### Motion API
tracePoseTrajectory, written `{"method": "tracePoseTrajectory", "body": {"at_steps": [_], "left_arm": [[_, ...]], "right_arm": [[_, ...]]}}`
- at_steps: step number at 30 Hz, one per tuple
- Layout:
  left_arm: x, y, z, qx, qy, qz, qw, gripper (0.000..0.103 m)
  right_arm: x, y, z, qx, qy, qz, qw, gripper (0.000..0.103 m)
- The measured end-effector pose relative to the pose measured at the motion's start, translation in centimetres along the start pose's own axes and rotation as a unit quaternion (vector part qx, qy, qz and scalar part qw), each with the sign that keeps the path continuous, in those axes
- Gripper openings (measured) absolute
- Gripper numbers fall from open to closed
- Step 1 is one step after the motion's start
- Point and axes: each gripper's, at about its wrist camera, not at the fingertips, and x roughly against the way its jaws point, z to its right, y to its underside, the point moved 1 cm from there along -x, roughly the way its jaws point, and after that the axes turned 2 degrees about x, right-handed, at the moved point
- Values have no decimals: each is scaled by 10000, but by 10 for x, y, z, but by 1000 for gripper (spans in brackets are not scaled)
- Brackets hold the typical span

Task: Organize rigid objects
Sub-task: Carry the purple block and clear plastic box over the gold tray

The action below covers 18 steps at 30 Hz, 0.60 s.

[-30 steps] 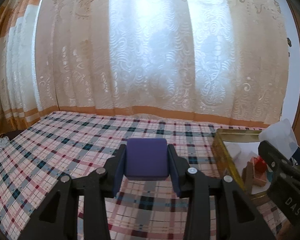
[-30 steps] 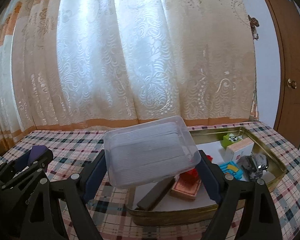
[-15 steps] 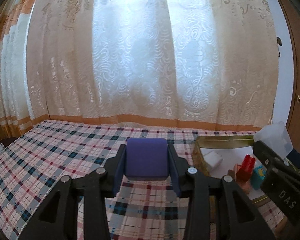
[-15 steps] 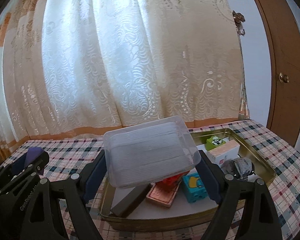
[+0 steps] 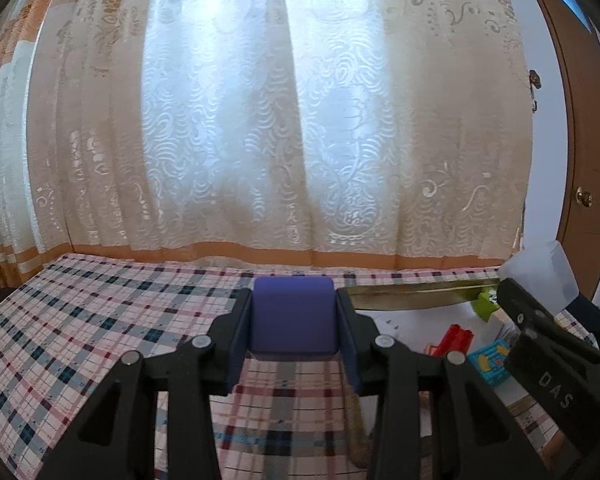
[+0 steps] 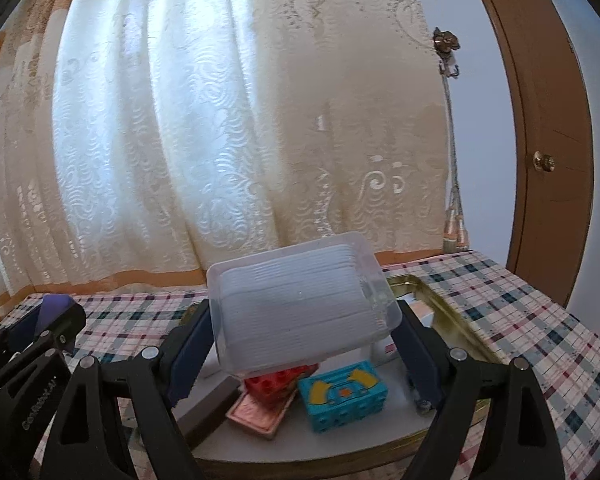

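My left gripper (image 5: 294,322) is shut on a dark blue block (image 5: 294,316) and holds it above the plaid tablecloth, left of the gold tray (image 5: 412,294). My right gripper (image 6: 302,326) is shut on a clear plastic box (image 6: 300,306) and holds it above the gold tray (image 6: 452,312). In the tray lie a red brick (image 6: 278,386), a turquoise block (image 6: 344,394) and a pink flat case (image 6: 260,414). The right gripper shows at the right edge of the left wrist view (image 5: 540,280); the left gripper shows at the left of the right wrist view (image 6: 56,312).
A lace curtain (image 5: 280,120) hangs along the table's far edge. A wooden door (image 6: 540,140) stands at the right. A green block (image 5: 488,304) and a dark flat bar (image 6: 208,412) also lie in the tray. The plaid cloth (image 5: 100,320) stretches to the left.
Both grippers have moved right and nearer the tray with their loads. The tray contents now sit closer under the clear box.
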Motion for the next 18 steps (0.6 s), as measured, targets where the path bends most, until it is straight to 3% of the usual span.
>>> {"method": "tracePoseTrajectory", "body": {"at_steps": [18], "left_arm": [[-17, -8, 56, -124, 410, -77, 9991, 39]], "right_arm": [[-16, -13, 51, -93, 456, 89, 9989, 87]]}}
